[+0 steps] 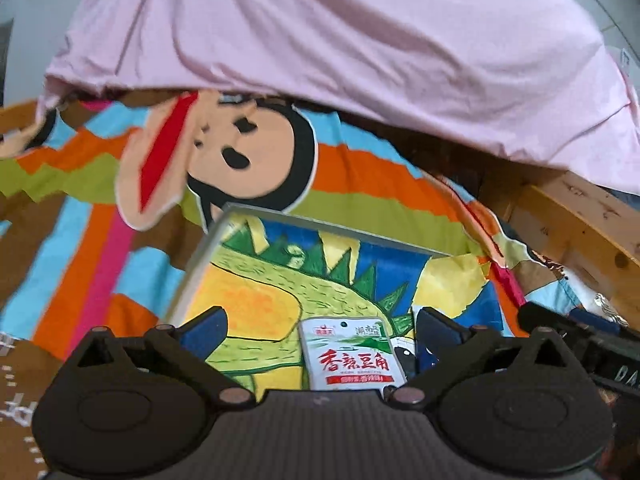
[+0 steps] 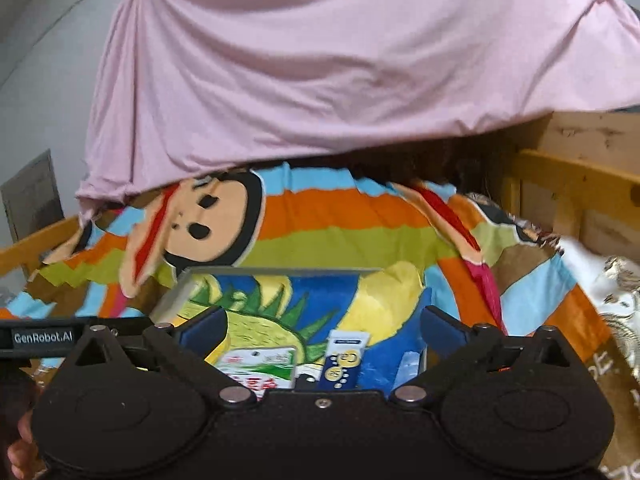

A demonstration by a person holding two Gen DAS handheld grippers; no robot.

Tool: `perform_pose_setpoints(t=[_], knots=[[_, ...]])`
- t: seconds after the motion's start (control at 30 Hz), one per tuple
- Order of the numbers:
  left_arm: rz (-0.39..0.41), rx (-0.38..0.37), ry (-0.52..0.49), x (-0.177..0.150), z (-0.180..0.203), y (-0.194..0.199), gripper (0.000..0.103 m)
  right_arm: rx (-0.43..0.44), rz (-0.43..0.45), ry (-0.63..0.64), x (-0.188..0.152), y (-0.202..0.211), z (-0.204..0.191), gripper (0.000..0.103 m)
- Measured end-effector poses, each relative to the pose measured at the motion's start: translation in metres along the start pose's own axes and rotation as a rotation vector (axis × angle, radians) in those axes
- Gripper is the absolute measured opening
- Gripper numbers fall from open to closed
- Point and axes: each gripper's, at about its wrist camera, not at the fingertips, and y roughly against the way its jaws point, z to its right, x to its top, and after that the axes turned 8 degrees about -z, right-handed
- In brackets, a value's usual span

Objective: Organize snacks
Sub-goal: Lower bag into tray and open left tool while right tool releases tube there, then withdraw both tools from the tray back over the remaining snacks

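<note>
While both tongs, left (image 1: 320, 332) and right (image 2: 320, 332), gape empty, pink sheet (image 1: 340, 32) overhanging striped blanket (image 1: 360, 192)

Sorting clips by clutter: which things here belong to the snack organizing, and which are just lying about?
Job:
white snack packet, lying on the dinosaur board
blue-yellow packet, beside it on the board
left gripper and right gripper, both open, holding nothing

Lying about:
striped cartoon sheet
pink cloth hanging over it
wooden bed rail

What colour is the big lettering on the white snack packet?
Red, on the white snack packet; clearest in the left wrist view.
</note>
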Motion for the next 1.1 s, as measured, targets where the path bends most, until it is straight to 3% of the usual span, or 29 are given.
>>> perform_pose_setpoints(t=[0.3, 0.67, 1.1], knots=[[0.093, 0.028, -0.039, -0.033, -0.011, 0.080, 0.102, -0.002, 0.042, 0.092, -0.010, 0.067, -0.037, 0.102], [0.070, 0.044, -0.013, -0.081, -0.039, 0.142, 0.103, -0.003, 0.046, 0.192, -0.061, 0.132, -0.082, 0.102], [0.026, 0.077, -0.077, -0.130, -0.057, 0.172, 0.103, -0.038, -0.106, 0.219, -0.127, 0.155, -0.113, 0.102]])
